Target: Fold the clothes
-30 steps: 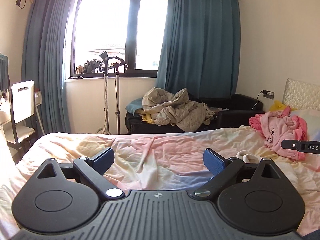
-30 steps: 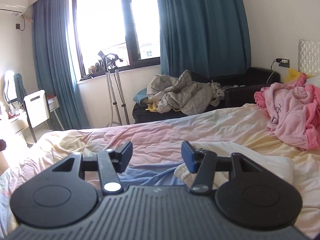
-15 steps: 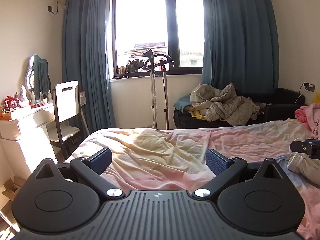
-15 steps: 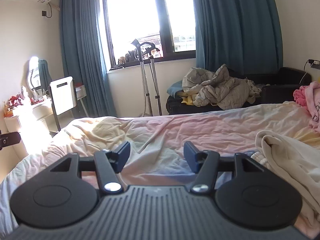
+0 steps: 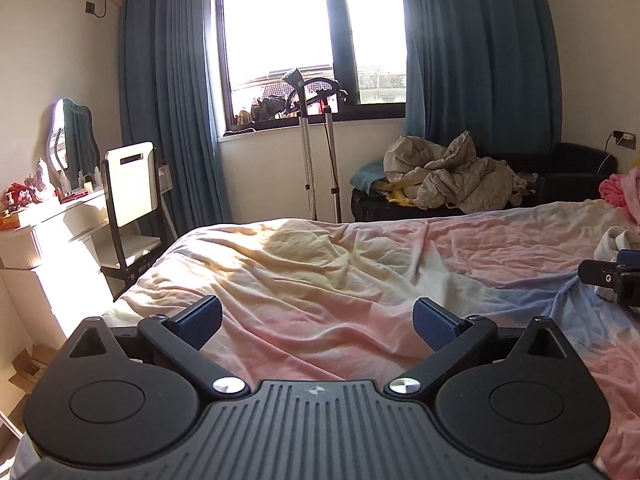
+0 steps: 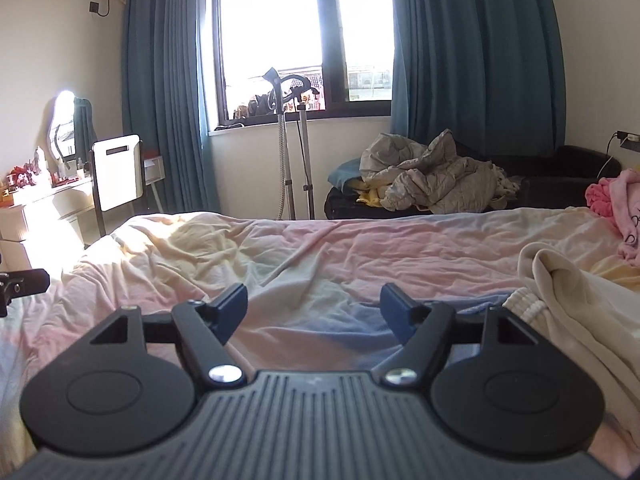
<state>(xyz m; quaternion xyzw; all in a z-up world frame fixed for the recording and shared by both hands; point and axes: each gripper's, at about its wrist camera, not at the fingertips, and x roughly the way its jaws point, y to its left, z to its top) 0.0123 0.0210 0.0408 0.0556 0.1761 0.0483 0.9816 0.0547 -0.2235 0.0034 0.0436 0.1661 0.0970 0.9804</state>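
Observation:
A cream garment with a ribbed cuff lies crumpled on the bed at the right of the right wrist view; a bit of it shows at the right edge of the left wrist view. My left gripper is open and empty above the pastel bedsheet. My right gripper is open and empty, just left of the cream garment. A pink garment lies at the far right of the bed.
A black sofa with a heap of grey bedding stands past the bed under the window. A garment steamer stand, a white chair and a dressing table are at the left.
Both views have swung left across the bed; the pink garment has slid to the right edge. Both grippers stayed open and empty.

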